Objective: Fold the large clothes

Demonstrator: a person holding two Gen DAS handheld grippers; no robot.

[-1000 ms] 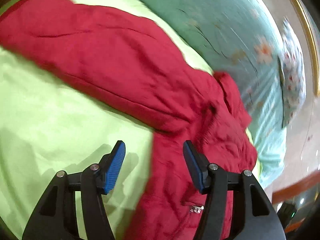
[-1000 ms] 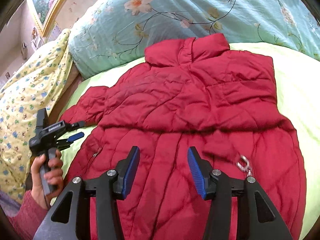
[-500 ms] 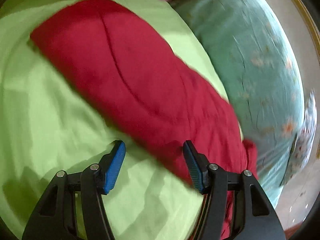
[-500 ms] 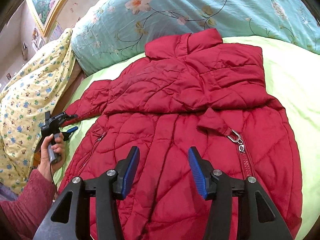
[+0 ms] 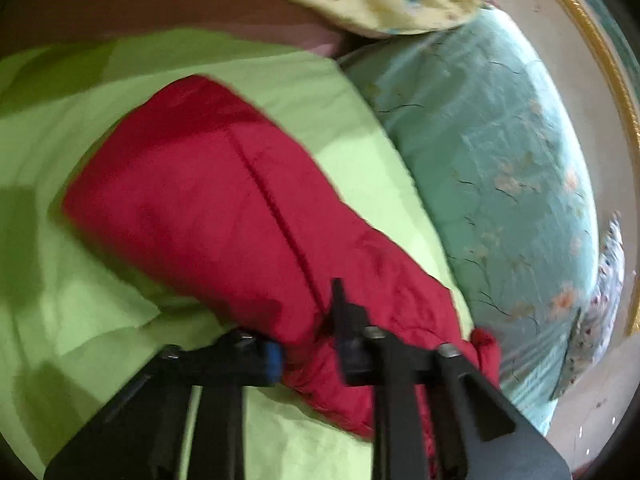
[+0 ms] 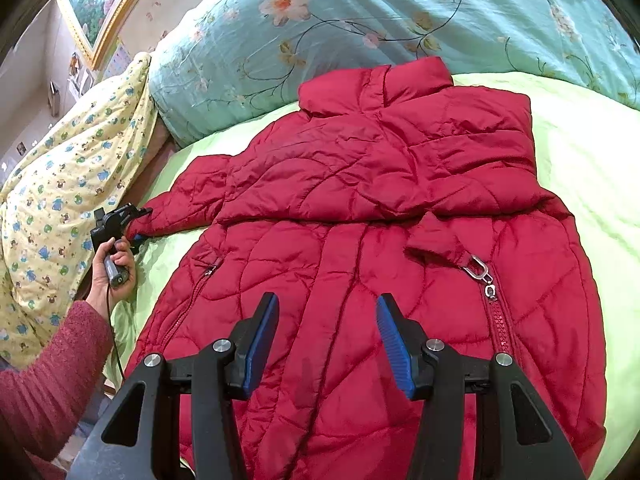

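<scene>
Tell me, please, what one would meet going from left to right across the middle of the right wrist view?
Yellow patterned quilt → hand holding the left gripper → red jacket's sleeve → red jacket → green sheet.

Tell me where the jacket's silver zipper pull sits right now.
In the right wrist view the zipper pull lies right of centre on the red jacket, at the top of the zipper, just below the folded sleeve and beyond the right gripper.
</scene>
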